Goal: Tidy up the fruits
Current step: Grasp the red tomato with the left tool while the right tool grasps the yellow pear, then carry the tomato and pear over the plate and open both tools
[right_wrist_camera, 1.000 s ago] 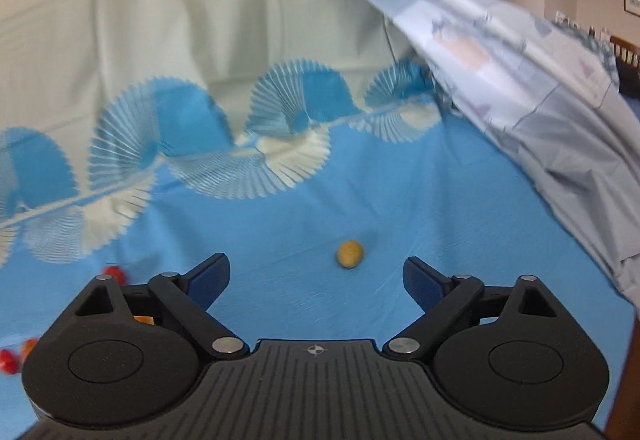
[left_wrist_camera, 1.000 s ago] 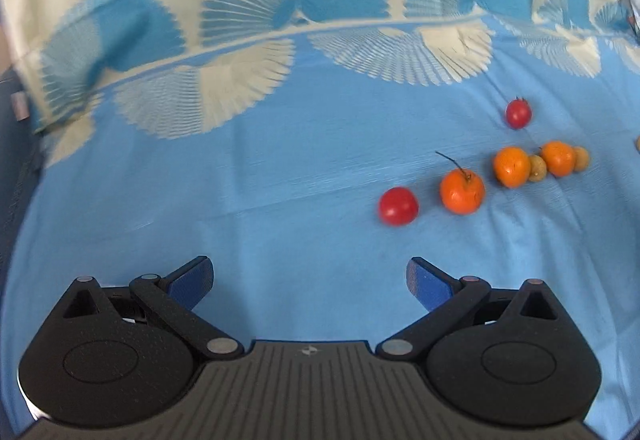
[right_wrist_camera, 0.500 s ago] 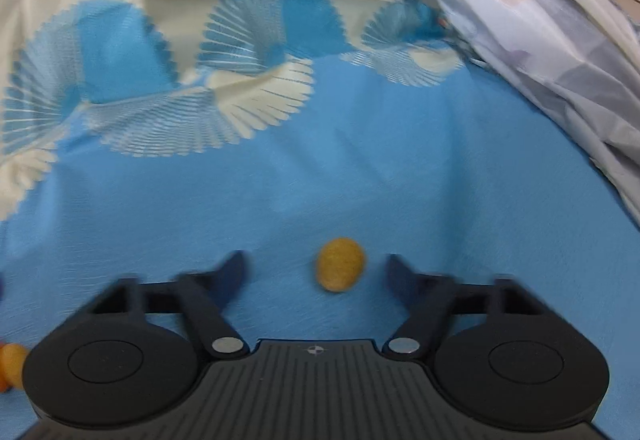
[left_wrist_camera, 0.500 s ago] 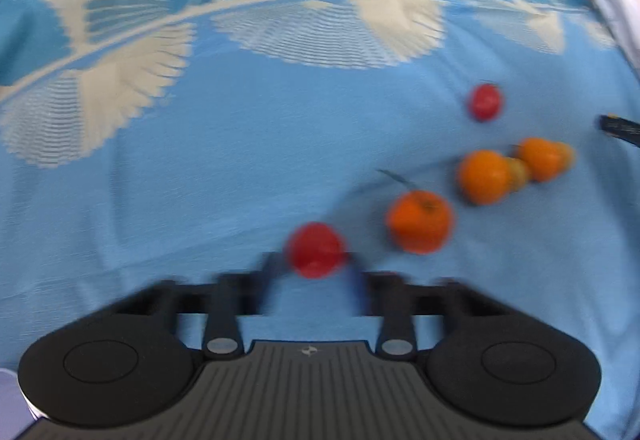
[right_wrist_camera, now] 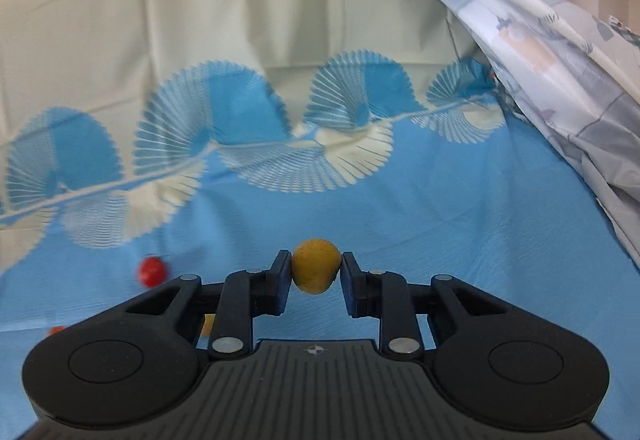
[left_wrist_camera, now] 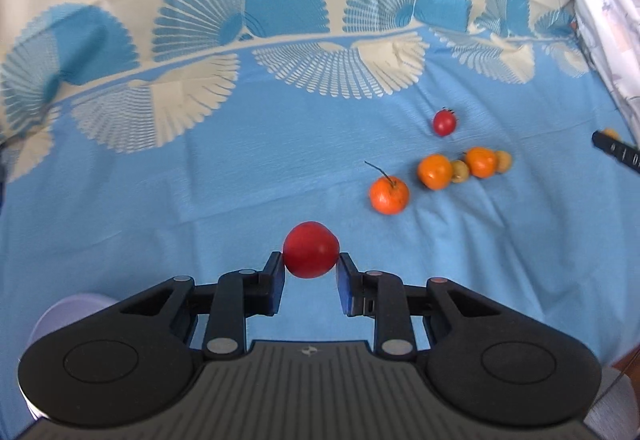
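My left gripper (left_wrist_camera: pixel 310 260) is shut on a red tomato (left_wrist_camera: pixel 311 249), held just above the blue cloth (left_wrist_camera: pixel 160 200). To its right lie an orange fruit with a stem (left_wrist_camera: pixel 389 194), two more orange fruits (left_wrist_camera: pixel 435 171) (left_wrist_camera: pixel 481 162) with small yellow-brown fruits (left_wrist_camera: pixel 460 171) between and beside them, and a small red tomato (left_wrist_camera: pixel 444 122) farther back. My right gripper (right_wrist_camera: pixel 316 268) is shut on a yellow-brown fruit (right_wrist_camera: pixel 315 270) lifted over the cloth. A red tomato (right_wrist_camera: pixel 152 271) shows at its left.
A pale patterned quilt (right_wrist_camera: pixel 560 52) is heaped along the right side. The cloth's cream border with blue fans (left_wrist_camera: pixel 280 20) rises at the back. A lilac rounded object (left_wrist_camera: pixel 68 316) peeks out behind the left gripper. The right gripper's tip (left_wrist_camera: pixel 616 150) enters at the far right.
Both grippers went from wide open to shut: the left closed on the red tomato, the right on the yellow-brown fruit. Each has since lifted its fruit off the cloth.
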A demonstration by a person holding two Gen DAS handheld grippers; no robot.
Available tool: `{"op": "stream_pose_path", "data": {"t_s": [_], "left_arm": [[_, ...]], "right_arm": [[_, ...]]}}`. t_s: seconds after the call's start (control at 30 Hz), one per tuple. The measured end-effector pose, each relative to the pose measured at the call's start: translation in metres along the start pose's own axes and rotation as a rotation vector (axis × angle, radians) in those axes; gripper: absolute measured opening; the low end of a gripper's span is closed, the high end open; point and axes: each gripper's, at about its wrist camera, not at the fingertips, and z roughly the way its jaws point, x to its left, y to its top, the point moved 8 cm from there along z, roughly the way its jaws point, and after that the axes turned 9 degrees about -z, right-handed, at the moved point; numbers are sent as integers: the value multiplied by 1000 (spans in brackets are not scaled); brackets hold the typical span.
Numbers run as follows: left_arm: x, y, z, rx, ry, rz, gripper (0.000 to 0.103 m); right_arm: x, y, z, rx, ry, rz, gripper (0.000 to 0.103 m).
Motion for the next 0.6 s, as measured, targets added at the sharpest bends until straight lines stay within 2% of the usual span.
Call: {"op": "stream_pose_path", "data": {"t_s": [0.27, 0.6], "left_arm": [[34, -41, -100, -18, -9, -69, 31], [91, -114, -182, -4, 35, -154, 31]], "right_arm": [[74, -6, -112, -37, 127, -41, 27], [185, -30, -237, -58, 367, -161, 27]]}}
